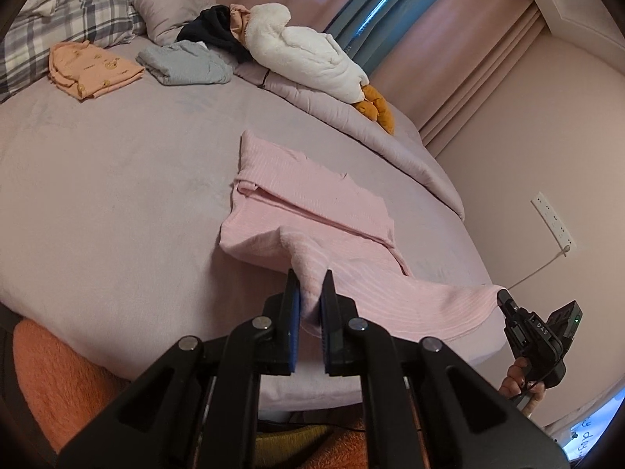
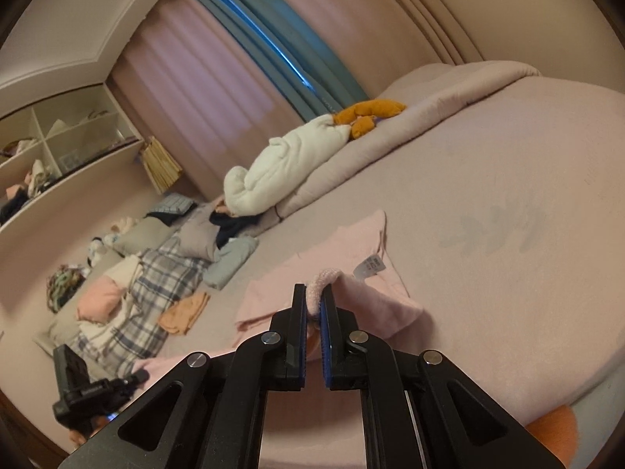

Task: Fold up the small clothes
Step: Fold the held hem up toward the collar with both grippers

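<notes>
A pink ribbed garment (image 1: 312, 203) lies partly folded on the mauve bed sheet (image 1: 117, 179). My left gripper (image 1: 310, 285) is shut on its near edge, lifted a little off the bed. My right gripper (image 2: 314, 299) is shut on another corner of the same pink garment (image 2: 367, 297), with a white label (image 2: 369, 265) showing just beyond. The right gripper also shows in the left wrist view (image 1: 504, 297) at the cloth's right end. The left gripper shows in the right wrist view (image 2: 136, 377) at the lower left.
A folded orange garment (image 1: 93, 68) and a folded grey-blue garment (image 1: 187, 62) lie at the far side of the bed. A white plush goose (image 1: 308, 54), dark clothes (image 1: 215, 31), pillows and a plaid cover (image 1: 74, 11) sit behind. A wall socket (image 1: 552, 221) is at right.
</notes>
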Demonstrator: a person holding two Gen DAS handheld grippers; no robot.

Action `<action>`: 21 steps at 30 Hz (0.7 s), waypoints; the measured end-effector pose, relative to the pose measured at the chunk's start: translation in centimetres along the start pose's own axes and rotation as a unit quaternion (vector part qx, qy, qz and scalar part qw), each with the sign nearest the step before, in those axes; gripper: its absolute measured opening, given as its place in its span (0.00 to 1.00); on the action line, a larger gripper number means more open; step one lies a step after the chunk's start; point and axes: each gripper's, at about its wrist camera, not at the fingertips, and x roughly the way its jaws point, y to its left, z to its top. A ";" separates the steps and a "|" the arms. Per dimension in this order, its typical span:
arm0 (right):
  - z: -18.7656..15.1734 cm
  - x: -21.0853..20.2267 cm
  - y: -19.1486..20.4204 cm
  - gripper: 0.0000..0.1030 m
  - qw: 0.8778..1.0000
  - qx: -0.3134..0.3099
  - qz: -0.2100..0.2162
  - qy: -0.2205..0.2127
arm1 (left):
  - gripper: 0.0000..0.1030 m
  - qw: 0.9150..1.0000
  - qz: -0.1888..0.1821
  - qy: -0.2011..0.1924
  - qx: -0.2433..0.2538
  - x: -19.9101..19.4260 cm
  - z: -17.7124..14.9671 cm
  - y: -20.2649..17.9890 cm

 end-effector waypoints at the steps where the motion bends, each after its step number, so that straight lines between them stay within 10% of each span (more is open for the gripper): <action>1: -0.1 0.0 -0.1 0.07 1.000 0.001 -0.004 0.000 | 0.08 1.000 0.000 0.002 0.000 0.0 -0.1 0.0; 21: 0.7 0.6 -0.2 0.07 1.000 0.016 -0.023 -0.012 | 0.08 1.000 -0.009 -0.018 0.023 0.1 1.3 -0.6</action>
